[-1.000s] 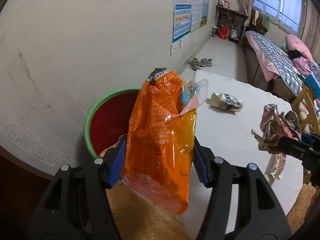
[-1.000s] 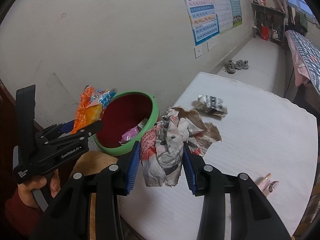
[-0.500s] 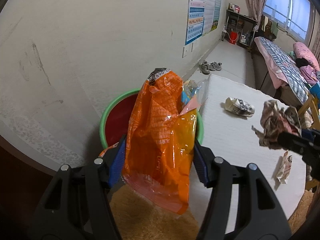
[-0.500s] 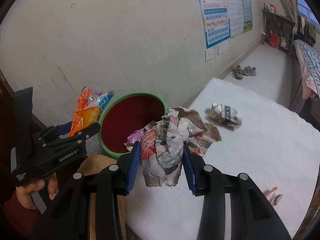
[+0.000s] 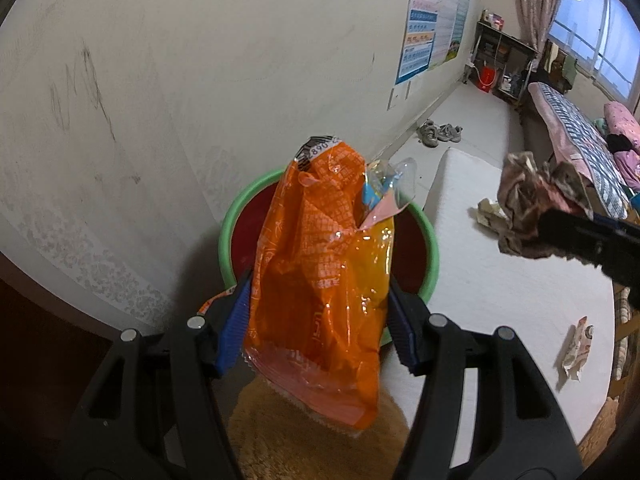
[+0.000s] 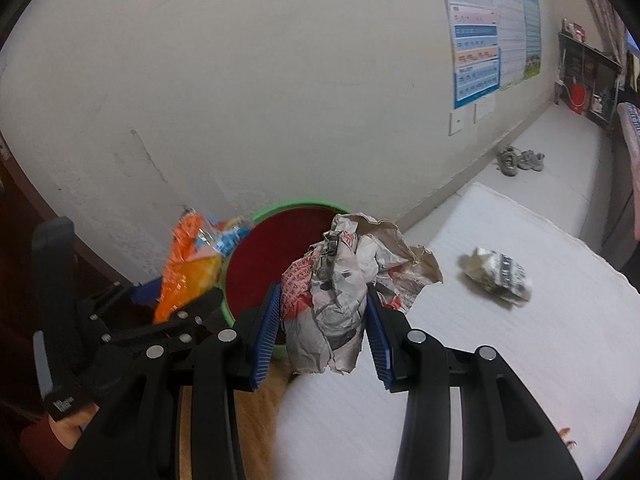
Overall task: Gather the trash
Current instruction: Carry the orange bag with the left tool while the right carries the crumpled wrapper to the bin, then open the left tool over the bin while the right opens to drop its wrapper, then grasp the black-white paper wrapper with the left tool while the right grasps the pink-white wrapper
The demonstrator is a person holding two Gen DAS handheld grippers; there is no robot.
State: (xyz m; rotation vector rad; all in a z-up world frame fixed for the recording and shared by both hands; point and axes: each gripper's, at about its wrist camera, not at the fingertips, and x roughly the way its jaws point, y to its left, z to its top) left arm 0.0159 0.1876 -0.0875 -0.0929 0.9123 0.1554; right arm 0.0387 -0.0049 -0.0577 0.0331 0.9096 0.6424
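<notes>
My left gripper (image 5: 318,320) is shut on an orange snack bag (image 5: 324,280), held upright just in front of the green-rimmed red bin (image 5: 232,224) by the wall. My right gripper (image 6: 320,320) is shut on a crumpled wad of printed paper (image 6: 336,292), held over the near edge of the same bin (image 6: 280,260). In the left wrist view the paper wad (image 5: 532,204) hangs to the right of the bin. In the right wrist view the left gripper (image 6: 176,312) with the orange bag (image 6: 188,264) stands at the bin's left.
A crumpled wrapper (image 6: 496,276) lies on the white mat (image 6: 520,360). A small wrapper (image 5: 576,344) lies near the mat's right edge. Shoes (image 5: 440,134) sit by the wall, a bed (image 5: 576,136) stands at the far right, and brown rug (image 5: 304,440) lies below.
Both grippers have moved closer to the bin with their loads. The bin has shifted toward the middle of both views, and the paper wad has come nearer the bin.
</notes>
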